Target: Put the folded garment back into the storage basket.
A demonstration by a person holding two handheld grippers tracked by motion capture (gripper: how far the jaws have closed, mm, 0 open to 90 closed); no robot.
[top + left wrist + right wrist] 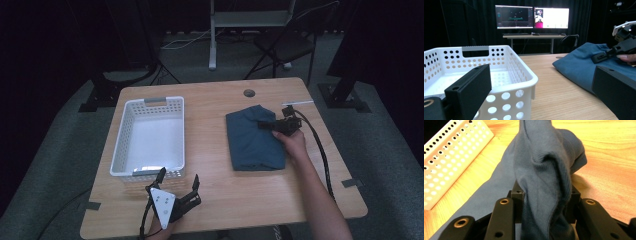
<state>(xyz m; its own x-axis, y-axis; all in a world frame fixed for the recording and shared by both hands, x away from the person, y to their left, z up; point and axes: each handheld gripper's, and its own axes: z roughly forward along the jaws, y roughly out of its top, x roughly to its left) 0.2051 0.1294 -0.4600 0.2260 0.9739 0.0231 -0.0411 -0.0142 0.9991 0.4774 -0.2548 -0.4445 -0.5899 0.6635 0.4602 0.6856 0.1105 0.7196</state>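
Blue-grey knit fabric, a folded cloth [255, 137], lies on the right-centre of the high view, resting on a pale wooden desk [220, 200]. The right gripper [266, 124] reaches in from the right side of that frame and has its jaws pinched on a raised fold at the cloth's upper right edge; in the right gripper view the bunched cloth [544, 177] stands up between the two black jaws, which press it from both sides. A white perforated basket [176, 131] sits at the left-centre of the high view, apart from the cloth, and appears to hold nothing. The left gripper [178, 182] hovers at the lower left of that frame, just in front of the basket's near rim, jaws spread wide and holding nothing; in the left gripper view its jaws frame the basket [524, 72] on the left and the cloth [579, 65] on the right. The likely aim is to move the cloth into the basket. The risk from here: the pinch appears to catch only the upper layers, so lifting could let the fold fall open and the lower part drag across the desk. A trailing edge could also snag the basket's rim, or thin knit could slip from the jaws.
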